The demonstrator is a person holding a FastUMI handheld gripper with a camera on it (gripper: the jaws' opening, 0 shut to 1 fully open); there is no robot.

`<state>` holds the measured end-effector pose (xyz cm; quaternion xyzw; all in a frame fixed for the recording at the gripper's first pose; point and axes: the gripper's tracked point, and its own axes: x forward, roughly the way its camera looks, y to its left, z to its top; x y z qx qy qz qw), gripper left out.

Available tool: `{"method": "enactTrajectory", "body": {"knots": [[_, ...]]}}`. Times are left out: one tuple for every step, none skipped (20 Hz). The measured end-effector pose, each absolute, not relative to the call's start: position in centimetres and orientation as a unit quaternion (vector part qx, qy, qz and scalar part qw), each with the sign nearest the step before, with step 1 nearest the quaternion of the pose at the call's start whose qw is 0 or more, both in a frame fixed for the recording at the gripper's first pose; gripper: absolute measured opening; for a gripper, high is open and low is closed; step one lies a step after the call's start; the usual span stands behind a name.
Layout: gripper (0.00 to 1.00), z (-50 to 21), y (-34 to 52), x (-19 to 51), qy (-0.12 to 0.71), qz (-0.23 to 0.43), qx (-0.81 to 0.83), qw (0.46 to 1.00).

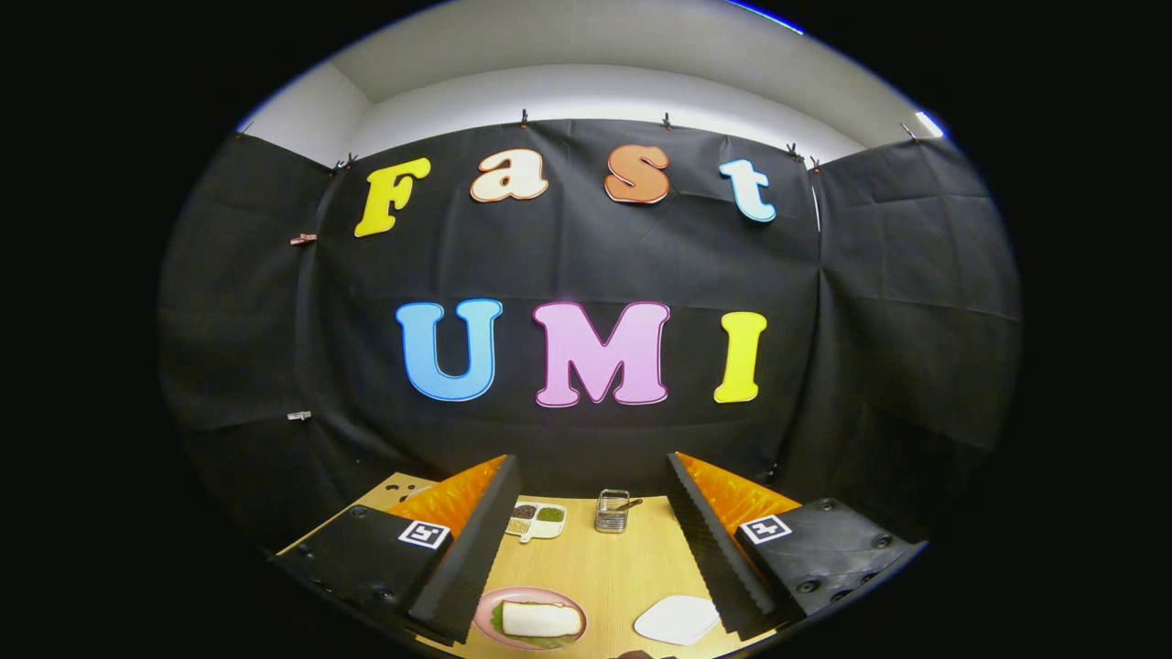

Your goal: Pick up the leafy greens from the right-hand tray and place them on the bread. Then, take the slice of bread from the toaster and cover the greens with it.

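Note:
My gripper (591,469) is open and held high above the wooden table (623,567), with nothing between its fingers. Far below, near the left finger, a pink plate (529,618) carries a white slice of bread (540,620). Green leaves (497,619) poke out from under that slice. A white tray (678,620) lies flat near the right finger, and I see no greens on it. Further back between the fingers stands a small metal toaster rack (612,511); whether a slice sits in it is too small to tell.
A white divided dish (537,520) with dark, pale and green fillings sits at the back left, next to the toaster rack. Bare wood lies between the plate, the tray and the rack. The booth's black cloth wall rises behind the table.

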<state>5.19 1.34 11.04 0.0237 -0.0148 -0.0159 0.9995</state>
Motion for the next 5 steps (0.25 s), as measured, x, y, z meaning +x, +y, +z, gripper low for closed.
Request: {"method": "enactTrajectory", "body": {"knots": [[0.99,11.03,1.11,5.17,-0.014,-0.019,0.026,0.999],[0.99,11.07,1.03,5.27,-0.014,-0.021,0.028,0.999],[0.99,11.05,0.99,5.45,-0.012,-0.022,0.03,0.999],[0.99,10.98,0.97,5.63,-0.011,-0.022,0.03,0.999],[0.99,10.91,1.06,5.83,-0.008,-0.022,0.03,0.999]]}}
